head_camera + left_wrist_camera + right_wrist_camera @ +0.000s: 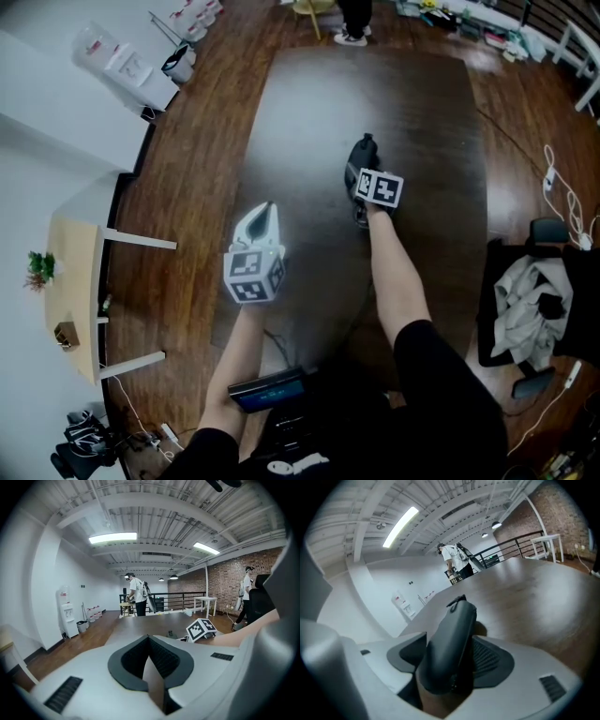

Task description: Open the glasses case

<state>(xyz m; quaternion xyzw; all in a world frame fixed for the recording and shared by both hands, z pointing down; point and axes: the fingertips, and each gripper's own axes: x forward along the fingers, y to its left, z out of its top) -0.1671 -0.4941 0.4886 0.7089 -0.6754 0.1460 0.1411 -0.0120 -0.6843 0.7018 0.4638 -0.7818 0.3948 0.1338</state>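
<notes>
A dark zippered glasses case (451, 639) lies lengthwise between the jaws of my right gripper (450, 660), its zip pull at the far end. The jaws stand wide; a gap shows beside the case on the left, so the pads are not pressing it. In the head view the case (362, 150) rests on the dark wooden table (309, 94) just ahead of the right gripper (361, 178). My left gripper (265, 214) hovers over the table nearer to me and to the left, shut with nothing in it; its tips meet in the left gripper view (149, 641).
The right gripper's marker cube (201, 629) shows in the left gripper view. A chair draped with clothes (534, 300) stands at the table's right. A small wooden side table with a plant (70, 281) is at left. A person in white (137, 595) stands far off.
</notes>
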